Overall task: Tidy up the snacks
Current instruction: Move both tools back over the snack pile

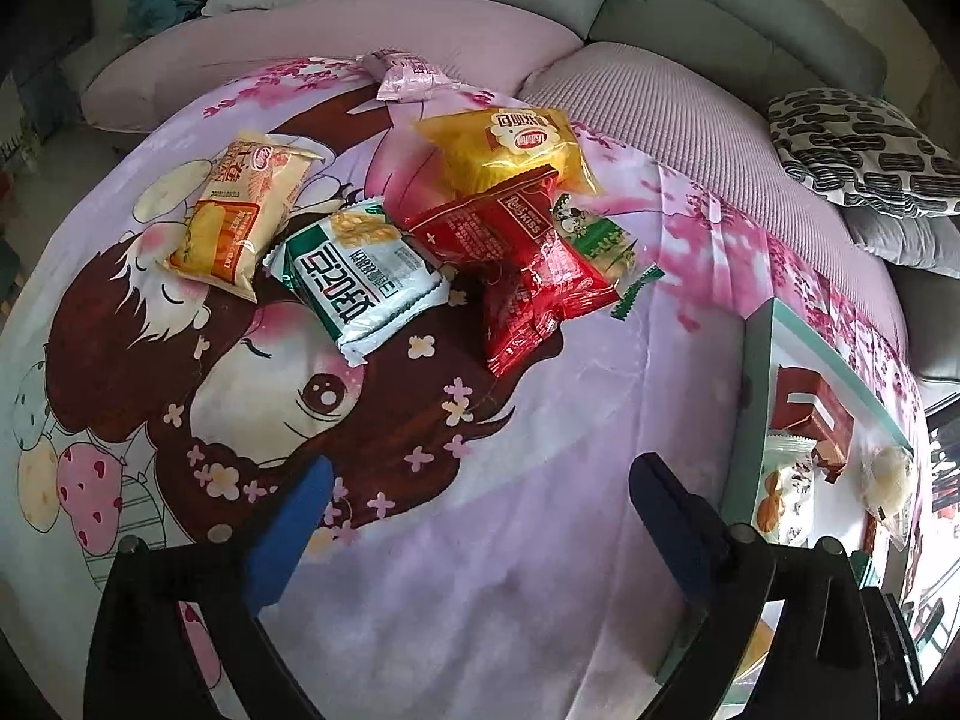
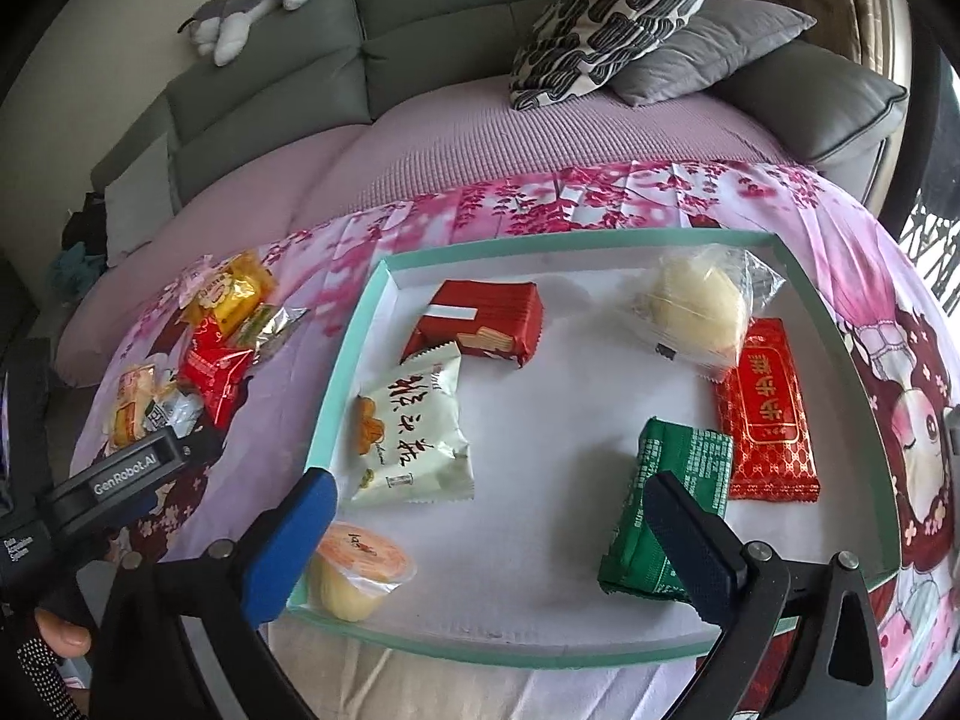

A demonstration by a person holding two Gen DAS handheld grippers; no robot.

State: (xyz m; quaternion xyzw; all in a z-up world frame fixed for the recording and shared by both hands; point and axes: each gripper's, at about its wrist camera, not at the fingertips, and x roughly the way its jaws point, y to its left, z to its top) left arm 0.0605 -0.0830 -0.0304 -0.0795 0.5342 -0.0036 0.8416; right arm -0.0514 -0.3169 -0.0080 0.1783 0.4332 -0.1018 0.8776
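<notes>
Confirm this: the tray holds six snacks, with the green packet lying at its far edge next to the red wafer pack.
Not quite. The green packet lies at the near side of the teal-rimmed tray, beside the right gripper, as the right wrist view shows. The red wafer pack sits at the far side. Six snacks is right.

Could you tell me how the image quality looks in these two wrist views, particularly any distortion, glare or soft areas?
Left wrist view: strong fisheye bending, dark vignette in the corners, glare on the red snack packet, and the box at the right edge looks stretched. Right wrist view: the same curvature bows the box rim, daylight is even with soft shadows, and the near fingers look slightly soft.
</notes>
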